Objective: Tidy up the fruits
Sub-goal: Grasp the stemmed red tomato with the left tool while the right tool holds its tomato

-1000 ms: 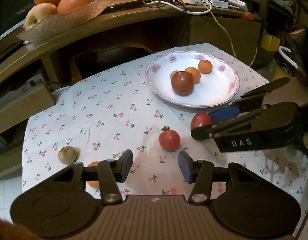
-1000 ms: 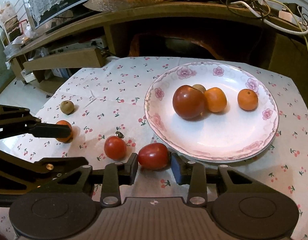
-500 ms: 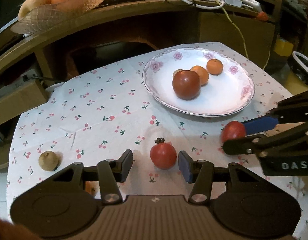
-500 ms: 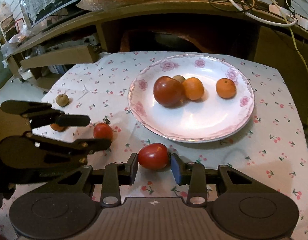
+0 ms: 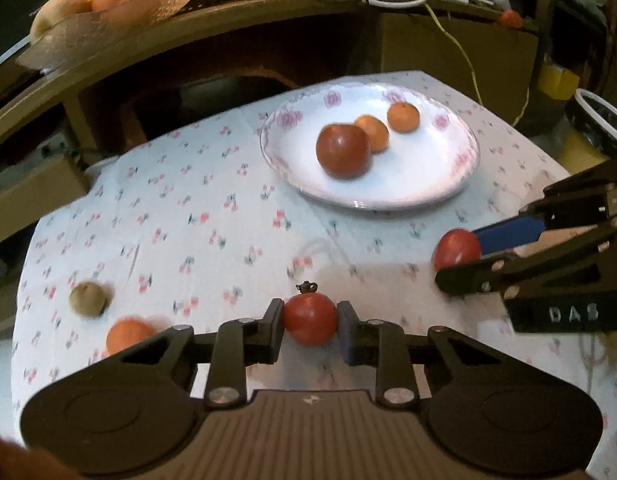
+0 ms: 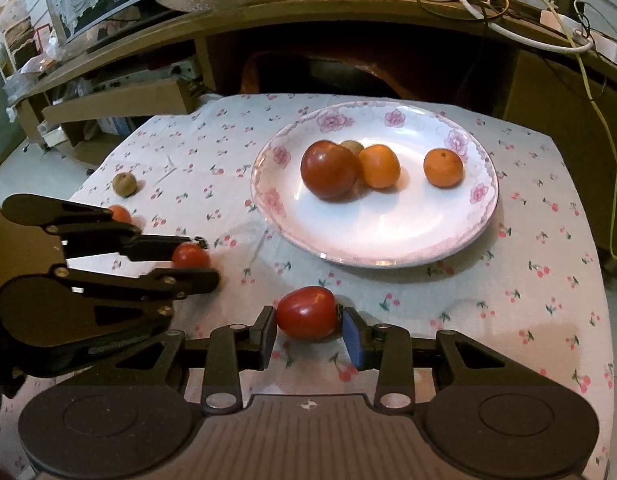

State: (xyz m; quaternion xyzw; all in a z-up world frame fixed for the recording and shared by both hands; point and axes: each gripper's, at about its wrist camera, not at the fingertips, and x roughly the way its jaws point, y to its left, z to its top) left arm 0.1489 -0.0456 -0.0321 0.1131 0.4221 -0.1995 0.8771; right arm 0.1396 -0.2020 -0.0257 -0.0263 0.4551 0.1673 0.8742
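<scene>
Change, left side: a second ago the left gripper [image 5: 310,322] hung spread well short of the round tomato [image 5: 310,319] with the dark stem; now that tomato sits between its fingers, which have narrowed until the pads touch or nearly touch both sides.
Change, right side: the right gripper [image 6: 308,330] has kept the oval tomato [image 6: 307,312] between its fingers throughout, and the gap now looks tighter.
Meaning: both hands appear ready to carry a tomato to the plate at once; neither fruit is visibly clear of the cloth yet.
Left tongs: partly closed, pinching the round tomato at the near edge of the cherry-print tablecloth [image 5: 212,208].
Right tongs: partly closed, pinching the oval tomato just in front of the plate's near rim.
Still loose on the cloth: a small orange fruit [image 5: 129,334] and a small brown fruit [image 5: 87,299], both to the left, near each other.
Plate: the floral plate [image 6: 388,254] lies past both grippers, towards the far right of the cloth.
On the plate: a large dark-red fruit [image 6: 328,175], an orange [image 6: 379,166] touching it, a second orange [image 6: 443,167] apart, and a brown fruit [image 6: 352,146] half hidden behind.
</scene>
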